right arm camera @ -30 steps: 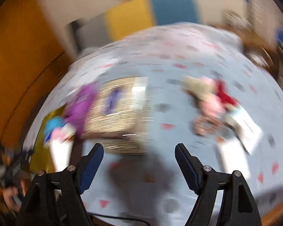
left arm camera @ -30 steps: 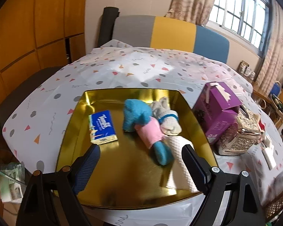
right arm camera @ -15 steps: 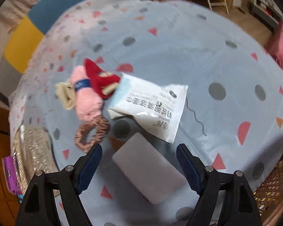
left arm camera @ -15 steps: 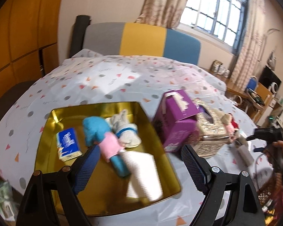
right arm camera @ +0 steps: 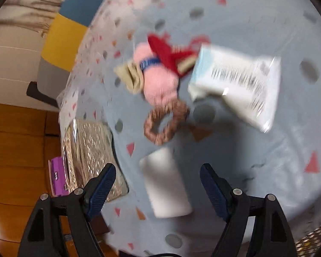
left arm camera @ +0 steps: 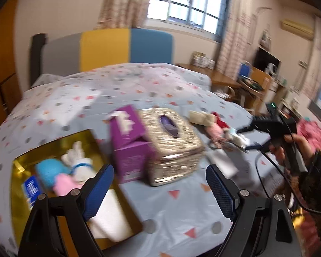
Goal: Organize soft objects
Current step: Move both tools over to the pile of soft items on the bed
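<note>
A gold tray [left arm camera: 21,160] at the left holds a blue and pink sock roll [left arm camera: 51,173], a white sock roll [left arm camera: 79,162], a white cloth [left arm camera: 109,216] and a small blue pack [left arm camera: 31,189]. My left gripper [left arm camera: 158,190] hovers open above the table in front of the tray, holding nothing. In the right wrist view my right gripper [right arm camera: 158,184] stands open over a white folded cloth [right arm camera: 167,188], apart from it. Beyond lie a brown scrunchie [right arm camera: 165,123], a pink sock roll [right arm camera: 158,79], a beige item [right arm camera: 130,76], a red item [right arm camera: 167,53] and a white wipes pack [right arm camera: 239,83].
A purple box [left arm camera: 128,145] and a glittery gold tissue box [left arm camera: 173,141] stand between the tray and the loose items. A person's hand [left arm camera: 289,143] holds the right gripper at the table's right side. A multicoloured headboard [left arm camera: 109,47] is behind; a wicker basket edge [right arm camera: 314,242] is at lower right.
The left wrist view has swung right, from over the tray toward the boxes. The right gripper has dropped from over the tissue box to close over the white cloth and rolled.
</note>
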